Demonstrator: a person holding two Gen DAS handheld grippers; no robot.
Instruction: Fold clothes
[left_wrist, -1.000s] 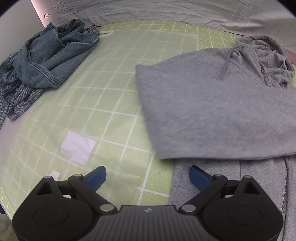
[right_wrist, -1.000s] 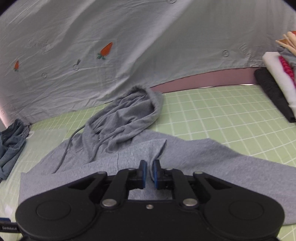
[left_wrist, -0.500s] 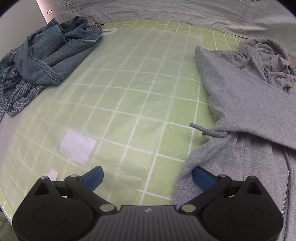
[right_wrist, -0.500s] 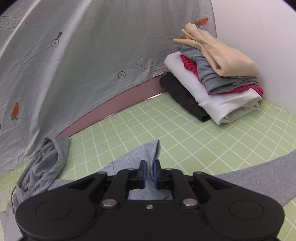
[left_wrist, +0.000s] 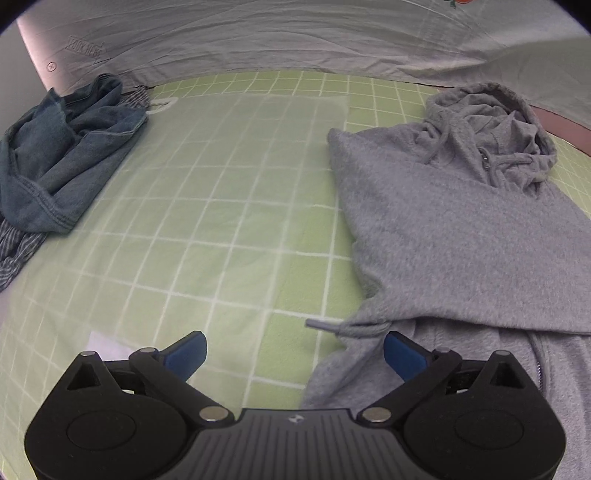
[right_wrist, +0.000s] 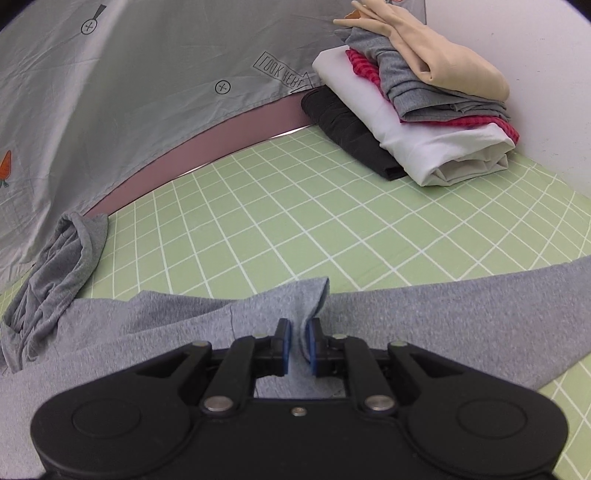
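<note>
Grey hoodie lies spread on the green gridded mat, hood bunched toward the far edge by the hanging grey printed sheet. Your left gripper is released, jaws wide, hovering over the hoodie's near left edge; one blue pad sits over bare mat, the other over grey fabric, neither pressing anything. A drawstring end pokes out onto the mat just ahead of it.

Your right gripper is clenched on a fold of the hoodie: a thin ridge of grey cloth rises between the blue pads and stands up just past them. From that view a sleeve runs off to the right across the mat, and the hood slumps at far left against the sheet.

Crumpled blue denim garment sits well apart at the mat's far left, with some striped fabric under it. Folded stack rests in the far right corner: black at the bottom, then white, red-striped, grey, and beige on top. Can't tell what the mat rests on.
</note>
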